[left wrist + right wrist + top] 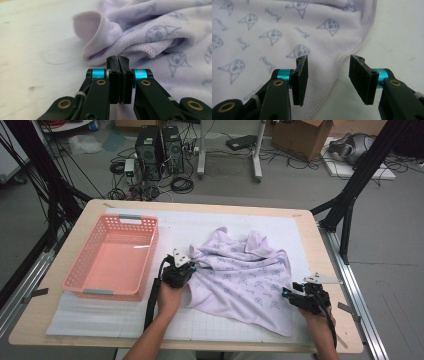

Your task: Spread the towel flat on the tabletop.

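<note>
Across the middle of the bench (45, 320), toward its right half, lies a pale lilac garment (245, 280), crumpled and partly spread on a white gridded mat (90, 317). Printed all over with small blue-grey cartoon faces and short lines of script, too small and blurred to read. Stitched hem (337, 75) running along its right edge, seen close in the right gripper view; a rolled, ribbed edge (100, 25) bunched up at its left side in the left gripper view.

Left of the garment, well apart from it, sits a pink plastic basket (150, 245) with perforated walls, on the same mat. Light wooden edge around the mat. Beyond the bench, grey floor with two dark computer towers (160, 150), tangled cables, white stand legs, a cardboard box (305, 137) and black frame struts at both sides. No readable labels anywhere.

Left gripper (192, 266) at the garment's left edge, held by a hand coming in from below; jaws pressed together with no gap between the pads, tips right against the bunched cloth in the left gripper view (117, 58). Cannot tell whether any cloth is pinched between them.

Right gripper (286, 292) at the garment's lower right edge, jaws about half apart (328, 60), hem and a strip of cloth lying under the gap, one pad over the cloth and the other over the bare mat. Nothing gripped.
</note>
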`<state>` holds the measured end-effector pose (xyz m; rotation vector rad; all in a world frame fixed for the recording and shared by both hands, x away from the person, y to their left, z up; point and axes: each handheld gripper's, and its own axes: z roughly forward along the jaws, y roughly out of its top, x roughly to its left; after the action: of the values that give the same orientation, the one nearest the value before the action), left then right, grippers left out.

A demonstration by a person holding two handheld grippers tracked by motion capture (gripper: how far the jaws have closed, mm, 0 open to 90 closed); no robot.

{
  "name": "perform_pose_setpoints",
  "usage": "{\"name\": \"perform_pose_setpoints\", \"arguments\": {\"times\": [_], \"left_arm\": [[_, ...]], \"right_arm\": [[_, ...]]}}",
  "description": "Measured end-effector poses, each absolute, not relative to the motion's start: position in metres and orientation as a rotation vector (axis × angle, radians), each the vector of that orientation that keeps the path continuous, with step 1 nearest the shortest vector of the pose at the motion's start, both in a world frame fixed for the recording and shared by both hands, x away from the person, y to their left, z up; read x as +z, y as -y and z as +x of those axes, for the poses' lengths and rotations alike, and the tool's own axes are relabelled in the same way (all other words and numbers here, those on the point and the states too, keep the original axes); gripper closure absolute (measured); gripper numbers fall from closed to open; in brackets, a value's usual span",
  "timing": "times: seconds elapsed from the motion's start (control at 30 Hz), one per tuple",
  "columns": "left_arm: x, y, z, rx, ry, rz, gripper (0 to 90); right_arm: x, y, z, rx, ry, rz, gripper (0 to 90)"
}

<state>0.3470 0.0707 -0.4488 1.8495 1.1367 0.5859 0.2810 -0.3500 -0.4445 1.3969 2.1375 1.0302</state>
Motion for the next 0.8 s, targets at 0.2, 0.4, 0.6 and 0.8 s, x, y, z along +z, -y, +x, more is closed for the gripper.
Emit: {"name": "perform_pose_setpoints", "arguments": {"times": [0.2,0.4,0.6,0.8], "left_arm": [[-0.449,-0.073,0.352,0.575,-1.140,1.857,87.8],[-0.449,-0.074,0.354,0.570,-1.130,1.850,88.0],[-0.448,-0.077,0.352,0.528,-1.119,1.835,75.9],[-0.442,-0.081,0.331,0.433,-1.036,1.838,46.8]], "right_arm": [[-0.446,0.333,0.295,0.997,-2.221,1.301,85.2],[-0.448,0.343,0.328,0.939,-2.069,1.375,86.6],[-0.447,0.344,0.335,0.952,-2.013,1.423,75.8],[-0.437,0.347,0.310,1.024,-1.974,1.427,58.9]]}}
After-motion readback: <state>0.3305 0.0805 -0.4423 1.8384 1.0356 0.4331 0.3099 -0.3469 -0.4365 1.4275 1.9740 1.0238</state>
